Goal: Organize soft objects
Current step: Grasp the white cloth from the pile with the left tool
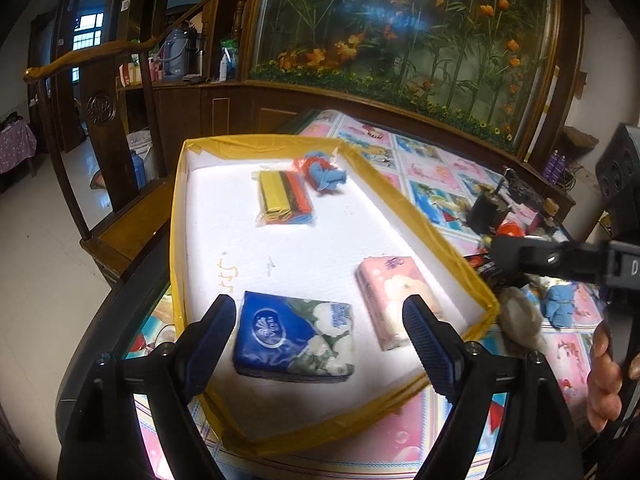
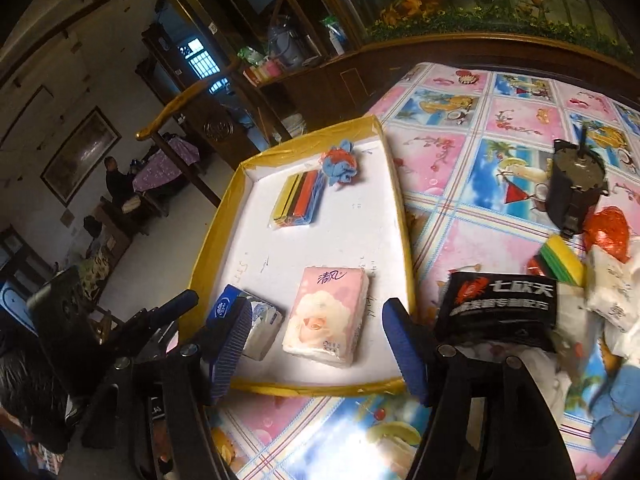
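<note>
Both wrist cams sit close above the tabletop [image 1: 420, 152], tilted down-fwd; shared: yellow-rimmed tray [image 1: 404, 208], left cam from its near-left, right cam near-right.

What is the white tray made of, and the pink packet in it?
The tray looks like white foam board: matte, grainy floor, with shiny yellow tape around its rim. The pink packet seems to be soft tissues in glossy printed plastic wrap, probably.

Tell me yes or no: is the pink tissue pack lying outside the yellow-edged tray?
No, the pink tissue pack lies inside the yellow-edged tray, on its white floor beside the blue tissue pack.
</note>
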{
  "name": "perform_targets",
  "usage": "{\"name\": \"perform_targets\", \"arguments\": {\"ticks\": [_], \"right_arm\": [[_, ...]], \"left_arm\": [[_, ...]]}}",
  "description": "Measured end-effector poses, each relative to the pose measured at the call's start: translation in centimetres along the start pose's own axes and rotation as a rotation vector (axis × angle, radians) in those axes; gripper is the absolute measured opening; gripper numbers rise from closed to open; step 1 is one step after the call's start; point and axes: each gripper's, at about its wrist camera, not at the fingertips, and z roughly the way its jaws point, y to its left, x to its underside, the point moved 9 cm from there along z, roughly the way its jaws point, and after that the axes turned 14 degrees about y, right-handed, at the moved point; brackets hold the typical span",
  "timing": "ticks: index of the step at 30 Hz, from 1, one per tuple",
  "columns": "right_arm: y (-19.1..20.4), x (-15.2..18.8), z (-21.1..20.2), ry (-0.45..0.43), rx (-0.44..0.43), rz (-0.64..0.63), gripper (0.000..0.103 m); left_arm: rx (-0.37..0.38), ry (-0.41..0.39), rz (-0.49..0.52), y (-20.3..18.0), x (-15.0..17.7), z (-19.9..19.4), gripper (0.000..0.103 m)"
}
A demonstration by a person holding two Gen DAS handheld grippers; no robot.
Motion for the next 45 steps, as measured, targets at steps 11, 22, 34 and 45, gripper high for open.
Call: {"name": "perform_targets", "arguments": {"ticks": [11, 22, 34, 45], "right_arm": [[-10.9, 5.4, -11.1, -0.183, 0.073, 0.191, 0.075], [-18.9, 9.4, -13.3, -0.232, 0.082, 0.329, 0.076], [-20.2, 9.9, -13.6, -0.271, 0.036, 0.342, 0.076], [-20.8, 10.0, -13.2, -0.262, 0.03, 0.364, 0.08]], "left_arm": [[0.194, 0.04, 0.165, -10.5, 1.5, -1.0, 0.085], [0.2, 0.166, 0.34, -20.5, 4.2, 3.4, 0.085], [0.106, 0.228, 0.37, -22.7, 3.6, 8.2, 0.085], [0.068, 0.258, 0.389, -23.7, 3.4, 10.8, 0.031]]}}
